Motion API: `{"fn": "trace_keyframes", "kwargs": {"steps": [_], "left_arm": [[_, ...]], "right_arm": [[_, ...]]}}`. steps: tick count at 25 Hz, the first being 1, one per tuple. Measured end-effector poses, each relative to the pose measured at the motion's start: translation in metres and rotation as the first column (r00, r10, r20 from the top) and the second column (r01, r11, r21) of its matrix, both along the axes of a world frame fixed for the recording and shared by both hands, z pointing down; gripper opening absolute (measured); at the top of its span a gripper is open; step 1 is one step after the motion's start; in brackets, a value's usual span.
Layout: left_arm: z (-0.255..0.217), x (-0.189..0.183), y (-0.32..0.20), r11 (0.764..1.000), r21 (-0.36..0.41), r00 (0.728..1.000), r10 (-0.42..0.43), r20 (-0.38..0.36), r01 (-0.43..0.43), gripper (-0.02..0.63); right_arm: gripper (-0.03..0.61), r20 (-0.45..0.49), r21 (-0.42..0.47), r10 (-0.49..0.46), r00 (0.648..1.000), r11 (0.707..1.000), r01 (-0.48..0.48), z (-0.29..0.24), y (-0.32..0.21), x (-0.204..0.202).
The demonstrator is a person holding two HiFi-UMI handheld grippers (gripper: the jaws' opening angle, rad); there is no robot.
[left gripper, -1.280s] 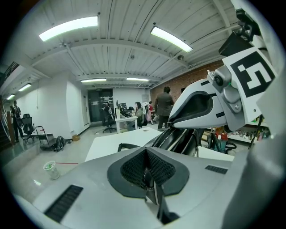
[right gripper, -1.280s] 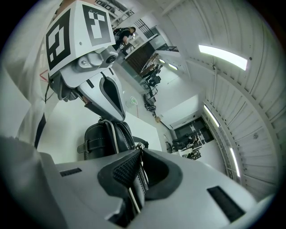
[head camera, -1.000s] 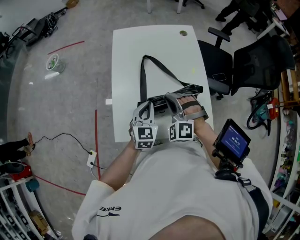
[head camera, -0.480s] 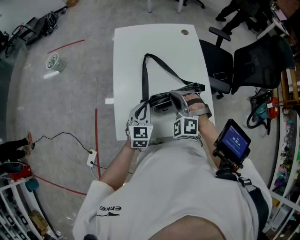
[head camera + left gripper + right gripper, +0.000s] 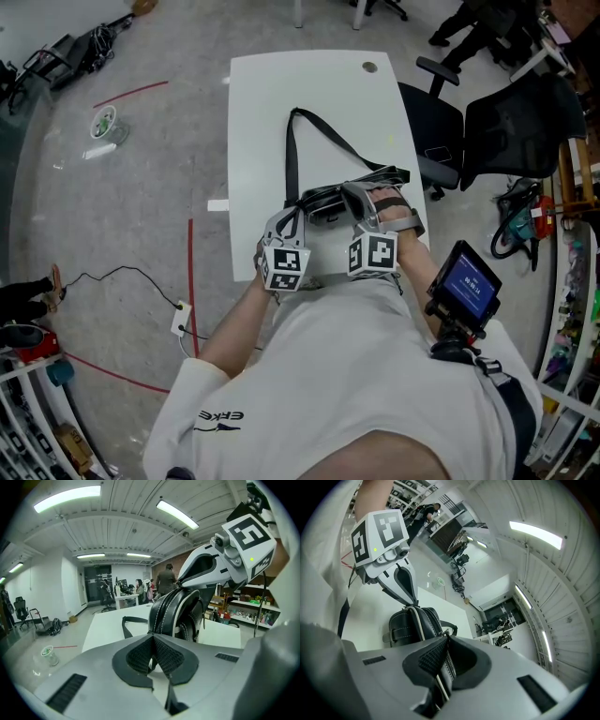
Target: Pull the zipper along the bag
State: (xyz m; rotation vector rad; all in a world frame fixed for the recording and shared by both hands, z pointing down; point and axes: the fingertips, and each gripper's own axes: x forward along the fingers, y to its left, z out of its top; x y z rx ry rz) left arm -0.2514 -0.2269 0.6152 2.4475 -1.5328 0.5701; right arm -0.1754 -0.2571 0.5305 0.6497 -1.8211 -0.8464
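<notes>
Black bag [image 5: 323,200] sits at the near edge of the white table [image 5: 319,84], zipper [image 5: 162,611] along its top, strap [image 5: 292,150] trailing toward the far side. Left gripper [image 5: 153,641] is clenched on the bag's end, right where the zipper line starts. Right gripper [image 5: 443,651] is clamped on the other end's top edge, with zipper teeth and white piping between its 2 pads.

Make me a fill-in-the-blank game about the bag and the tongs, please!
1. The bag is coloured ____.
2. It lies on a ____ table.
3. The right tongs are shut on the ____.
4. The left tongs are ____ on it too, not open.

Missing words: black; white; bag; shut.
</notes>
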Motion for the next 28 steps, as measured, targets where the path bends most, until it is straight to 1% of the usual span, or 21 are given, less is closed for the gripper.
{"fn": "trace_keyframes", "kwargs": {"steps": [5, 10, 20, 24, 28], "left_arm": [[-0.001, 0.005, -0.003, 1.0, 0.005, 1.0, 0.019, 0.018, -0.019, 0.002], [-0.006, 0.008, -0.004, 0.999, 0.023, 0.998, 0.044, 0.038, -0.045, 0.002], [-0.007, 0.008, -0.006, 0.998, 0.031, 0.998, 0.057, 0.04, -0.058, 0.002], [-0.01, 0.008, -0.007, 0.996, 0.048, 0.997, 0.067, 0.043, -0.069, 0.002], [-0.012, 0.01, -0.011, 0.996, 0.055, 0.997, 0.076, 0.016, -0.076, 0.002]], "right_arm": [[0.017, -0.043, 0.013, -0.016, 0.999, 1.0, 0.017, -0.001, 0.0, -0.001], [0.017, -0.112, 0.02, -0.07, 0.991, 0.997, 0.073, 0.0, 0.005, -0.01], [0.017, -0.209, -0.006, -0.168, 0.963, 0.985, 0.17, 0.006, 0.012, -0.033], [0.017, -0.238, -0.023, -0.196, 0.951, 0.98, 0.196, 0.011, 0.015, -0.041], [0.017, -0.27, -0.041, -0.214, 0.939, 0.977, 0.211, 0.018, 0.018, -0.045]]}}
